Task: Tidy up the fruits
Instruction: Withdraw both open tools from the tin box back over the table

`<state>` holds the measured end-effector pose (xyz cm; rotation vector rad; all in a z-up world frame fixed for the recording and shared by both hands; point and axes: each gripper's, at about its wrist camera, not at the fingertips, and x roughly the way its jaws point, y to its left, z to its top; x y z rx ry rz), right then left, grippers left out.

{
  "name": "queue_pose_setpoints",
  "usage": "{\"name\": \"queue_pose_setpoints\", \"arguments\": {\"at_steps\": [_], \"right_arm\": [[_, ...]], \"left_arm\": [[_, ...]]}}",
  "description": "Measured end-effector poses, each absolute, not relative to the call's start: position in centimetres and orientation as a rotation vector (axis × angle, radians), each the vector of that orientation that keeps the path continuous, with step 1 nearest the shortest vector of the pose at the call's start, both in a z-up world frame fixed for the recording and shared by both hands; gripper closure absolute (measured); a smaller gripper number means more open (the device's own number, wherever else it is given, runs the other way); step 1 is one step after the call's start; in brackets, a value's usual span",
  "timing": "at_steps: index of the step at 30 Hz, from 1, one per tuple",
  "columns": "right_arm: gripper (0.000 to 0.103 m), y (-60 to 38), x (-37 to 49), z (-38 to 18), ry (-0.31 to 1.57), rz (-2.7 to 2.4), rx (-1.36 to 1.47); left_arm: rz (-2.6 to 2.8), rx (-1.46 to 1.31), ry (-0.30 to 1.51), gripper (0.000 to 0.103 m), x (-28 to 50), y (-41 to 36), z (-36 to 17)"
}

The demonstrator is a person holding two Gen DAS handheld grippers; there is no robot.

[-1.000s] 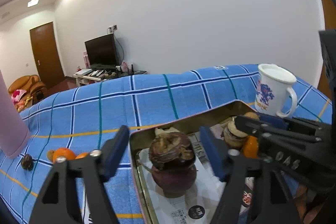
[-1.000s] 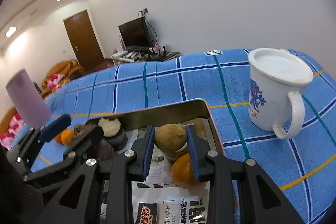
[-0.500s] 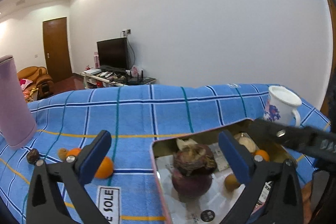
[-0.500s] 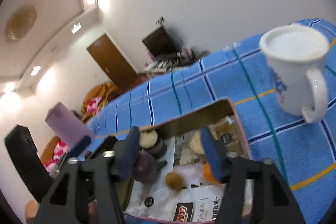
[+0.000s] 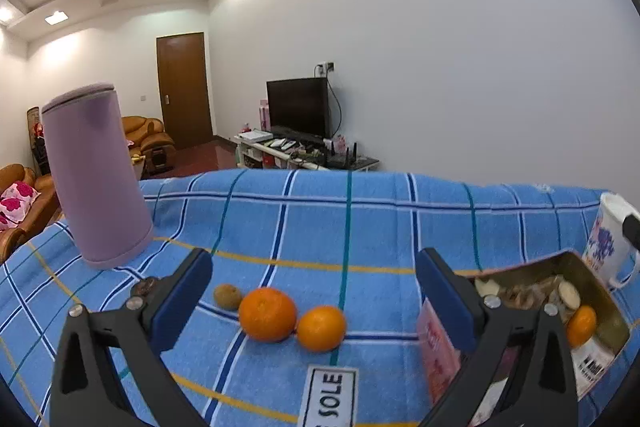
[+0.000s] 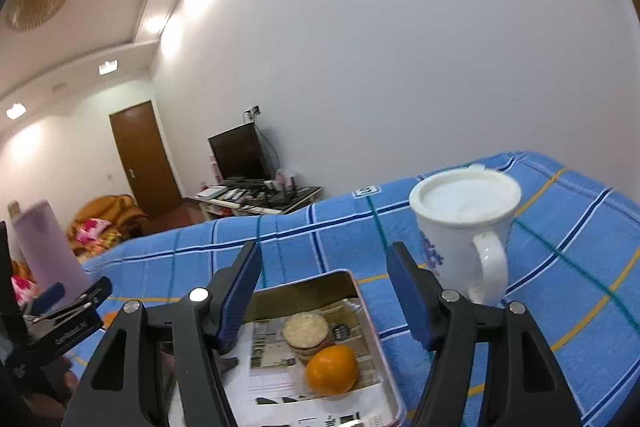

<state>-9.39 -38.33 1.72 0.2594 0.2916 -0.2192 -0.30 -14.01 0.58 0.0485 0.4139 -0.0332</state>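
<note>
My left gripper [image 5: 313,259] is open wide above the blue checked cloth. Two oranges, a larger one [image 5: 267,314] and a smaller one [image 5: 321,323], lie just beyond and between its fingers, untouched. A small brown fruit [image 5: 227,296] sits to their left, and a dark fruit [image 5: 144,287] peeks from behind the left finger. My right gripper [image 6: 323,251] is open over the paper-lined metal tin [image 6: 304,283], nothing between its pads. In the tin lie an orange [image 6: 331,369] and a cut fruit with a pale top [image 6: 306,331]. The tin [image 5: 576,263] also shows at the right of the left wrist view.
A white mug [image 6: 464,223] stands just right of the tin. A tall purple cylinder [image 5: 96,179] stands at the far left of the cloth. A "SOLE" label [image 5: 328,395] is on the cloth's near edge. My left gripper's arm [image 6: 68,311] shows left of the tin.
The left gripper opened wide, left the dark fruit in the tin and swung left to the oranges on the cloth. The right gripper let go of the brown fruit and lifted back.
</note>
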Motion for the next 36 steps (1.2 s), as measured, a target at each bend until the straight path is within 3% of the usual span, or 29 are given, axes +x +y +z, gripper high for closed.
{"name": "queue_pose_setpoints", "arguments": {"at_steps": [10, 18, 27, 36], "right_arm": [[0.036, -37.7, -10.3, 1.8, 0.316, -0.26, 0.231], [0.036, -34.5, -7.8, 0.9, 0.483, 0.022, 0.326], [0.036, -29.0, -4.9, -1.0, 0.628, 0.028, 0.049], [0.036, -33.9, -5.8, -1.0, 0.586, -0.101, 0.245]], "left_arm": [[-0.078, 0.084, 0.46, 0.0, -0.9, -13.9, -0.2], [-0.043, 0.101, 0.479, 0.0, -1.3, -12.3, -0.3], [-0.02, 0.083, 0.507, 0.0, -0.8, -10.3, -0.4], [-0.025, 0.064, 0.515, 0.0, -0.5, -9.7, -0.6]]}}
